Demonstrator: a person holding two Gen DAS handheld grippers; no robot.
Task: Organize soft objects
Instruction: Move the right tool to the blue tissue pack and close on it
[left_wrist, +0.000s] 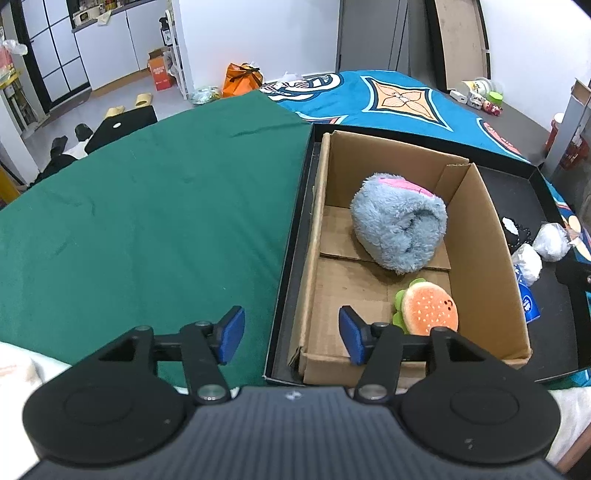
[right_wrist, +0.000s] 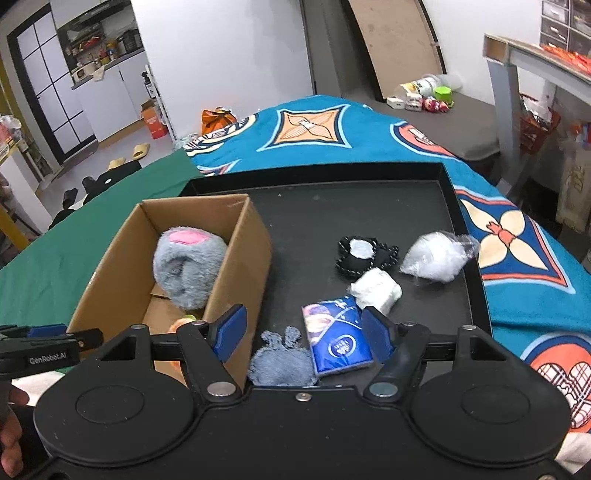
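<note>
A cardboard box (left_wrist: 480, 236) (right_wrist: 240, 266) stands in a black tray (right_wrist: 369, 214) (left_wrist: 565, 310). In the box lie a grey-blue furry plush (left_wrist: 399, 229) (right_wrist: 188, 266) and a burger plush (left_wrist: 428, 310). My left gripper (left_wrist: 291, 336) is open and empty over the box's near left corner. My right gripper (right_wrist: 306, 332) is open and empty above a small grey knitted piece (right_wrist: 280, 358) and a blue tissue pack (right_wrist: 336, 339) on the tray. A white soft wad (right_wrist: 376, 288), a black-and-white pouch (right_wrist: 365, 254) and a clear bag of white stuffing (right_wrist: 432, 258) lie farther on the tray.
The tray rests on a bed with a green cloth (left_wrist: 147, 206) at the left and a teal patterned blanket (right_wrist: 517, 258) at the right and behind. The left gripper's tip (right_wrist: 48, 343) shows at the left of the right wrist view. Clutter lies on the floor beyond.
</note>
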